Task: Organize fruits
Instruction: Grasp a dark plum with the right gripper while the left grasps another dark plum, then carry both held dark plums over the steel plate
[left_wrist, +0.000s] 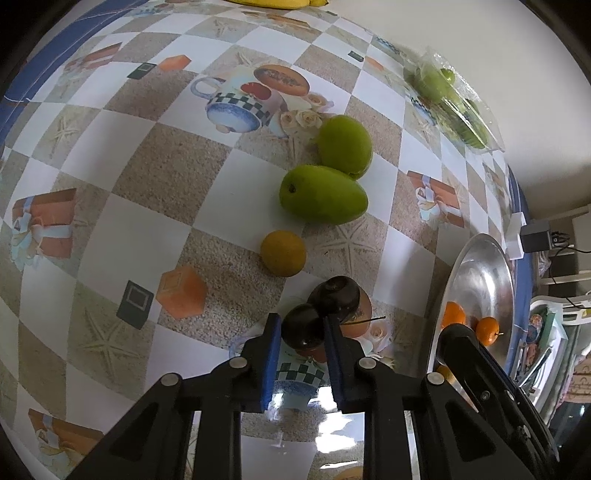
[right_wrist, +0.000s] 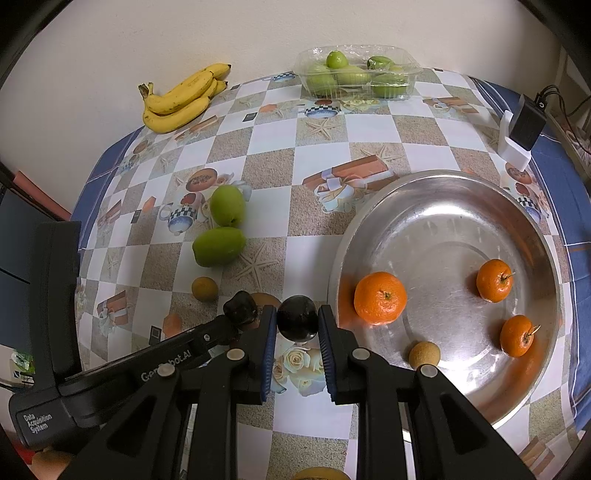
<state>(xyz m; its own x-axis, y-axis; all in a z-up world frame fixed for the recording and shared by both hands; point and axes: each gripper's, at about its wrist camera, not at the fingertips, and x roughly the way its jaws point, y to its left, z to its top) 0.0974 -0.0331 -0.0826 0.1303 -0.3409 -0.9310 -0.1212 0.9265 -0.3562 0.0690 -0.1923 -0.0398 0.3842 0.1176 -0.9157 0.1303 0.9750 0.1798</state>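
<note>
Each gripper, left (left_wrist: 300, 332) and right (right_wrist: 297, 320), pinched a dark plum (left_wrist: 302, 329) off the table (right_wrist: 314, 229). Next, I judged, each plum needed carrying over the tray (right_wrist: 439, 177) rim and releasing beside the oranges (right_wrist: 380, 297).

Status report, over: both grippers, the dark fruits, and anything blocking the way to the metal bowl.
Left gripper and right gripper each bracket a dark fruit; grip unconfirmed. Metal bowl holds three oranges. Path looks clear.

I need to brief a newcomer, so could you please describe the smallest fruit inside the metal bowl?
Find the metal bowl on the table's right side. At its near rim lies a small tan round fruit; its neighbours are three bright oranges.
</note>
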